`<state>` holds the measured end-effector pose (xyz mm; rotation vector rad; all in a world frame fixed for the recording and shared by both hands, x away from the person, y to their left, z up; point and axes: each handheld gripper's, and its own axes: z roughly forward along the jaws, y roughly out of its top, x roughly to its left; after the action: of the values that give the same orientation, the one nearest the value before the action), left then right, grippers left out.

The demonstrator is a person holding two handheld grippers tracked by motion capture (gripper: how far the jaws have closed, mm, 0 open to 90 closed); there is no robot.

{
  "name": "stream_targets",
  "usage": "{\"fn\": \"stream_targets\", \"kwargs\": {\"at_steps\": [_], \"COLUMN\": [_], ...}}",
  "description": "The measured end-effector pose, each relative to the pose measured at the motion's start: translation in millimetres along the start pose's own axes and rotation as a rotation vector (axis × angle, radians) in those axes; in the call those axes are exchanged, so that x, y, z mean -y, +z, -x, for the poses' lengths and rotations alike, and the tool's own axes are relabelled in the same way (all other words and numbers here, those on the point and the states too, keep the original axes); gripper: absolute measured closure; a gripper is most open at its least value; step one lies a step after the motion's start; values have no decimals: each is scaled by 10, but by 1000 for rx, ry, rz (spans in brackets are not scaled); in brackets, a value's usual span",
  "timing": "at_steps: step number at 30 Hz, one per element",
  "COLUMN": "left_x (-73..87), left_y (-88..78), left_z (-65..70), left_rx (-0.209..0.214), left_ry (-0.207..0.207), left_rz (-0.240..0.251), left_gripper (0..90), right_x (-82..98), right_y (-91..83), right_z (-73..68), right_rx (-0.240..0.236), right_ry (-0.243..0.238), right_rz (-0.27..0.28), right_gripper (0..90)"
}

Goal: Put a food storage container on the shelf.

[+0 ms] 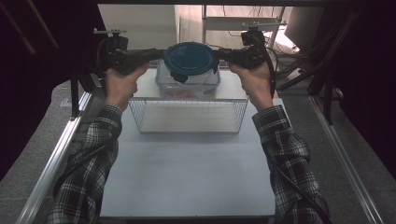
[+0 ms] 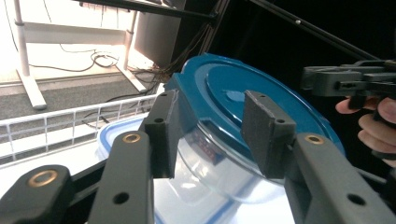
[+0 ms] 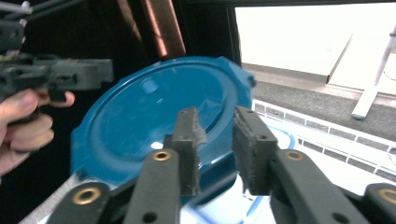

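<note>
Plaid sleeves are seen nearest in the high view, rising from the bottom edge over a white table. Beyond them a wire basket stands on the table, and behind it a clear tub with something orange inside that cannot be made out. Above the tub a round bowl with a blue lid is held between the left gripper and the right gripper, one at each side.

From the left gripper view, the bowl is shown to be clear glass, and the jaws are clamped on its rim and lid. A blue-rimmed tub lies below; cables and a white frame stand on grey floor behind.

From the right gripper view, the jaws are seen narrowed on a lid tab; whether the pads press it cannot be told. The basket rim is seen at right, with a bright floor beyond.
</note>
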<state>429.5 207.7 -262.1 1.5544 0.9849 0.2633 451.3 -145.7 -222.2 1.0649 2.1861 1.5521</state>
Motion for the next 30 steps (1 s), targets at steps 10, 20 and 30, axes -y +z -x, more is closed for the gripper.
{"fn": "stream_targets", "kwargs": {"at_steps": [10, 20, 30], "left_x": [107, 163, 177], "left_y": [-29, 8, 23], "left_z": [-31, -70, -39], "left_rx": [-28, -37, -35], "left_ry": [1, -3, 11], "left_rz": [-14, -24, -34], "left_gripper": [611, 607, 594], "right_x": [377, 353, 258], "right_y": [-35, 133, 290], "right_z": [-225, -18, 119], "right_rx": [-73, 1, 69], "right_ry": [-71, -20, 16], "right_rz": [-94, -93, -87], "right_gripper": [887, 890, 890]}}
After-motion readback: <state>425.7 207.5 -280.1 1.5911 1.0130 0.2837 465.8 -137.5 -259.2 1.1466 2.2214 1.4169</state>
